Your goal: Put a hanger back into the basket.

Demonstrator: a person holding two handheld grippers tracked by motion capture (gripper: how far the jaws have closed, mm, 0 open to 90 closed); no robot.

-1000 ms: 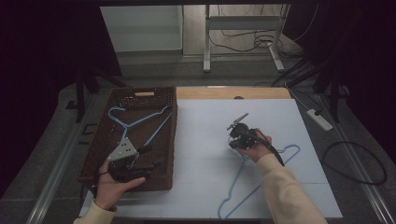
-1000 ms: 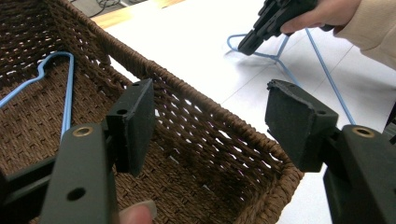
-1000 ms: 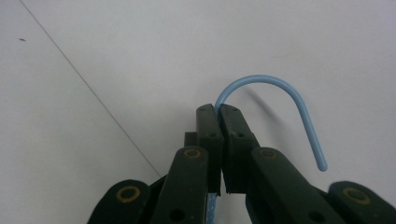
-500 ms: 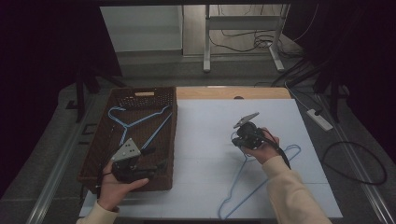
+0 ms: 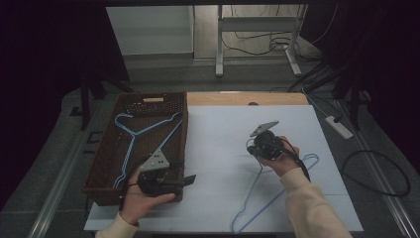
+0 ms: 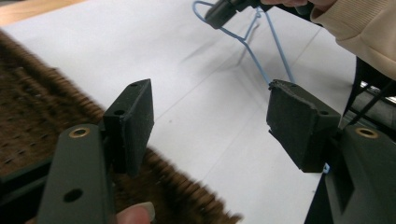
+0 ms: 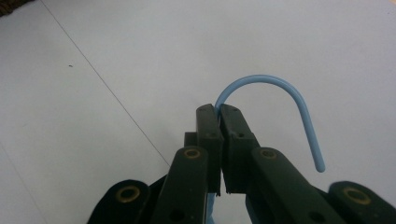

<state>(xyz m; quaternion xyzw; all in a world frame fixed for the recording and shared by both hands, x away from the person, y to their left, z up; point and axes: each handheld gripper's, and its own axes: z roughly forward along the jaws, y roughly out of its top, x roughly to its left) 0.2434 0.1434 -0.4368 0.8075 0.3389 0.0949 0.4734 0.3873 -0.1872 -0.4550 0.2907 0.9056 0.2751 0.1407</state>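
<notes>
R gripper (image 7: 219,114) jaws clenched on hanger (image 7: 285,93) neck, hook free for lifting toward basket (image 5: 106,163). L gripper (image 6: 212,123) jaws released, waiting by basket rim.

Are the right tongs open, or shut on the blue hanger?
Shut on it: the right tongs pinch the blue hanger just below its hook, jaws nearly touching.

Free: bare white sheet (image 5: 223,139) at 12 o'clock of centre | Block, 9 o'clock: wicker basket (image 5: 181,130) wall, blue hanger (image 5: 130,135) inside | Block, 4 o'clock: second blue hanger (image 5: 257,196), apparently part-raised | left gripper (image 6: 210,126) jaws apart over basket's near corner
</notes>
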